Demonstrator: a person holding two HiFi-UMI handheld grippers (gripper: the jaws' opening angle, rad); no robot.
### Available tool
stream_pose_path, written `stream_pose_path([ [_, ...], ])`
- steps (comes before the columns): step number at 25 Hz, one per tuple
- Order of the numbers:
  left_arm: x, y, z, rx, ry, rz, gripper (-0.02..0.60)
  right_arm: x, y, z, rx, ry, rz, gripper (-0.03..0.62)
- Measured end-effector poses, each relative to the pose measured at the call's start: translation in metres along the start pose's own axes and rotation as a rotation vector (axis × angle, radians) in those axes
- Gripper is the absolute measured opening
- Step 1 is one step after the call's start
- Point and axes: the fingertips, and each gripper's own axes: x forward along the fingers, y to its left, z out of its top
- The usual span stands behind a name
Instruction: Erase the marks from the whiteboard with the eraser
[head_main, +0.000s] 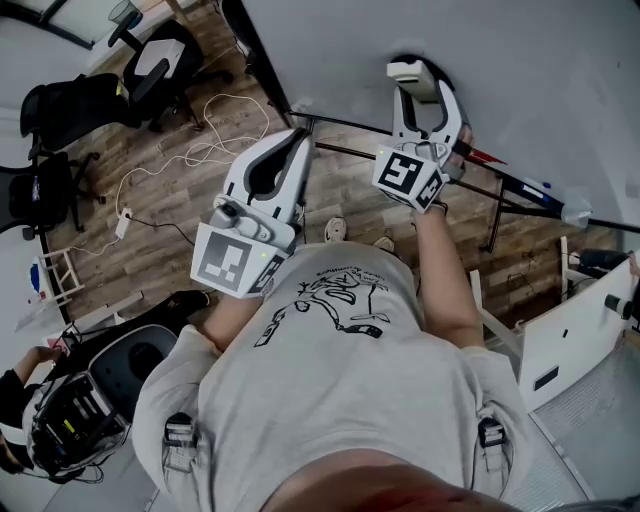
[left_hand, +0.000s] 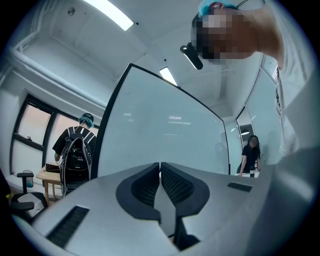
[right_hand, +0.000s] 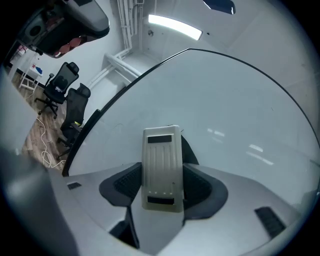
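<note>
Right gripper (right_hand: 161, 186): we see the fingers (right_hand: 202, 186) clamped on the sides of the eraser (right_hand: 161, 167), a pale ribbed block with a dark slot near each end. Its long axis runs along the jaws, and its far end sticks out past them, pointing at the whiteboard (right_hand: 225, 100). The ribbed back faces the camera. In the head view the eraser (head_main: 410, 71) sits at the board's face, held high in the right gripper (head_main: 428, 82); we cannot tell whether it touches. Left gripper (left_hand: 160, 169): the pads (left_hand: 176, 184) are closed together with nothing between them. It is raised beside the right one and aimed at the same board. The whiteboard (head_main: 540, 80) is pale, glossy and black-framed, and it reflects the ceiling lights (right_hand: 175, 26). Below it are the stand's black bars (head_main: 350, 152) over a wooden floor (head_main: 150, 225). White cables (head_main: 190, 150) lie loose there, and black office chairs (head_main: 150, 60) stand at the left. The left gripper view shows a person wearing a backpack rig (left_hand: 75, 150) beside the board's left edge.
</note>
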Motion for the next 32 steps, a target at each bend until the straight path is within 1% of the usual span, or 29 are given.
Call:
stream_pose_path([
  [11,-0.003,0.01,0.0,0.002,0.012,0.006,0.031,0.014,0.047,-0.007,-0.072,0.024,0.043,0.255],
  [16,-0.007,0.01,-0.001,0.003,0.012,0.016,0.03,0.017,0.087,-0.02,-0.116,0.043,0.116,0.255],
  [21,-0.011,0.017,0.0,0.004,0.008,0.038,0.029,0.026,0.134,-0.038,-0.189,0.062,0.204,0.255],
  [23,-0.015,0.02,0.0,0.003,0.003,0.048,0.03,0.029,0.148,-0.045,-0.22,0.072,0.227,0.255],
  [25,-0.02,0.023,0.001,0.002,-0.003,0.056,0.031,0.031,0.155,-0.047,-0.236,0.083,0.24,0.255],
  [28,-0.023,0.026,0.004,0.002,-0.01,0.064,0.031,0.027,0.158,-0.044,-0.226,0.105,0.282,0.258],
  [30,-0.023,0.026,0.006,0.0,-0.013,0.064,0.031,0.017,0.155,-0.035,-0.206,0.102,0.308,0.258],
  [32,-0.022,0.024,0.008,-0.003,-0.018,0.059,0.031,0.006,0.142,-0.018,-0.188,0.072,0.299,0.258],
])
